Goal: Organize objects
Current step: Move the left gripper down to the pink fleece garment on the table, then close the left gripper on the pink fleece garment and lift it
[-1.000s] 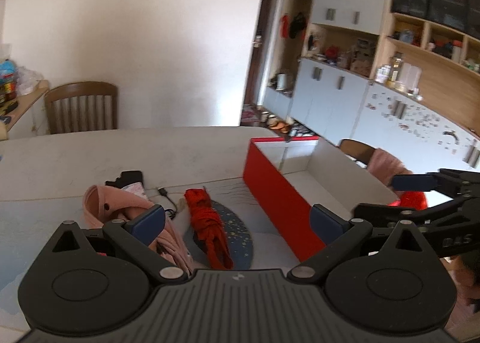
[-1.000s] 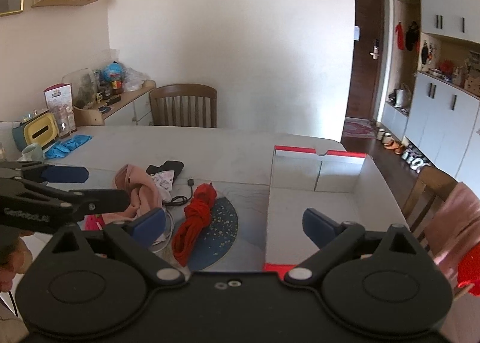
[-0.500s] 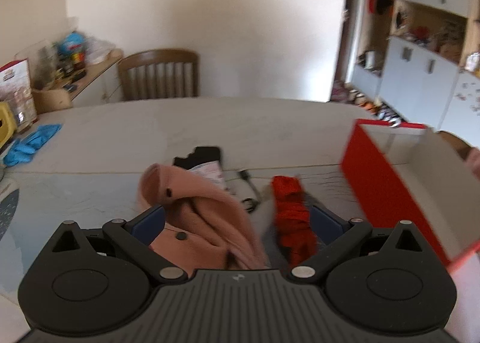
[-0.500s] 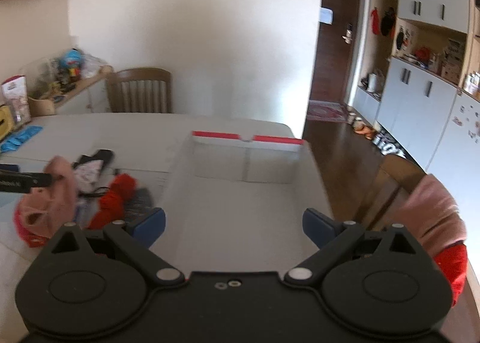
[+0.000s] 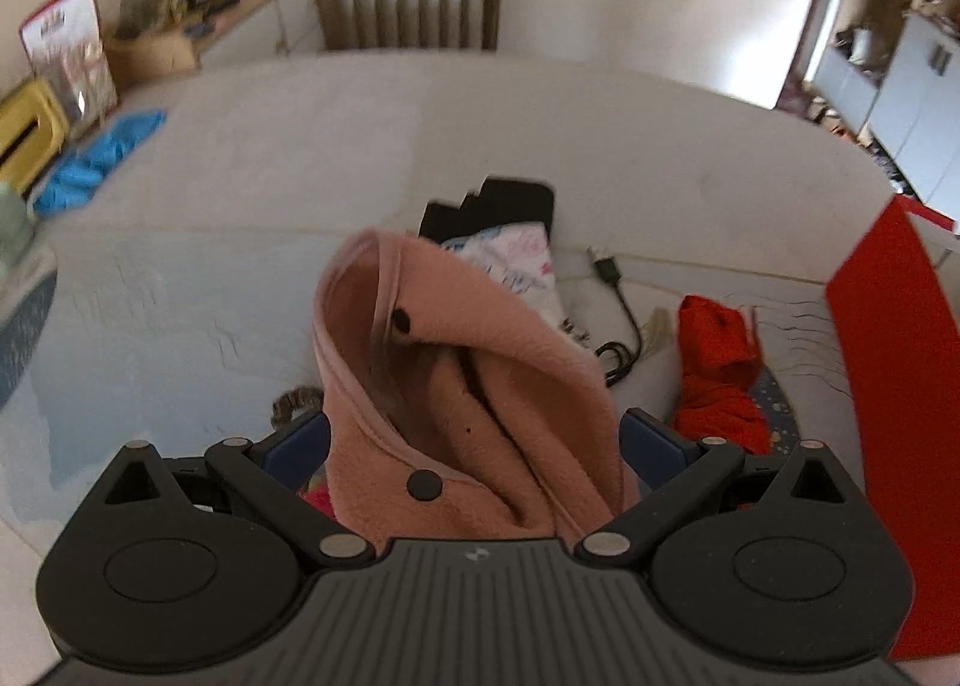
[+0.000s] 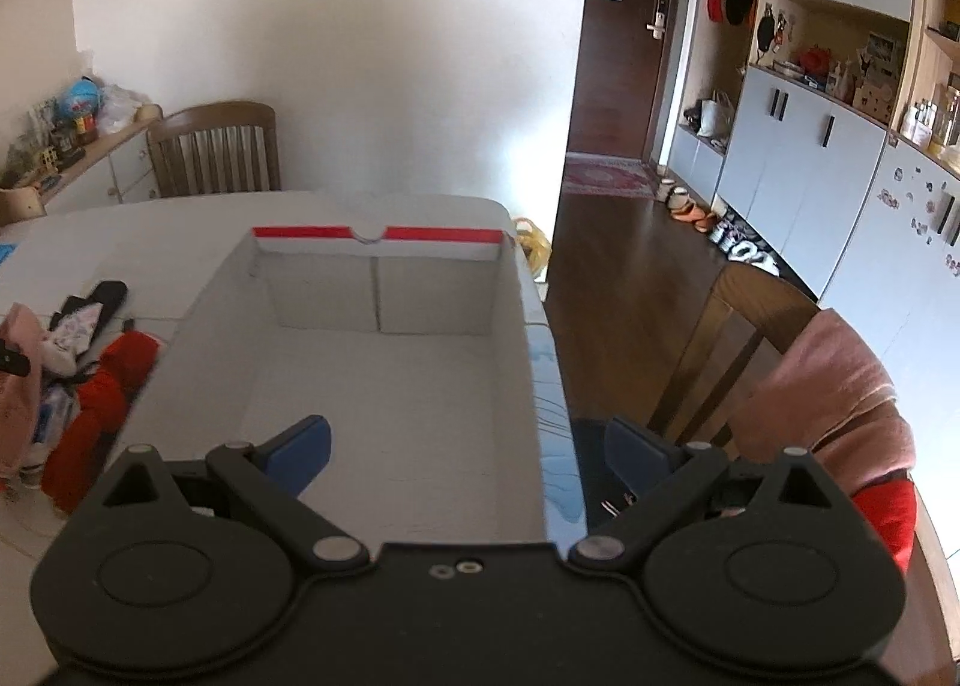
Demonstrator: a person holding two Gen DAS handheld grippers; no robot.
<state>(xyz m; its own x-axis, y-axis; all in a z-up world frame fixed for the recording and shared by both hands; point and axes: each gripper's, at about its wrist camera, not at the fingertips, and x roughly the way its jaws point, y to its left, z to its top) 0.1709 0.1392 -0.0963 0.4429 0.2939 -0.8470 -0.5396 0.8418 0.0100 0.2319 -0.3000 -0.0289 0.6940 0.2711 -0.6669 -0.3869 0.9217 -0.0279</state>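
left wrist: pink garment (image 5: 474,404) between jaws

We saw that our left tool (image 5: 474,440) was matte black, with two round discs on its body, a ribbed centre panel bearing a small pale logo, silver pivot screws, and angled black arms ending in blue pads (image 5: 298,440). Our right tool (image 6: 468,449) had the same black build, discs, silver screws and blue pads (image 6: 300,452), but a smooth centre panel with two small screws.
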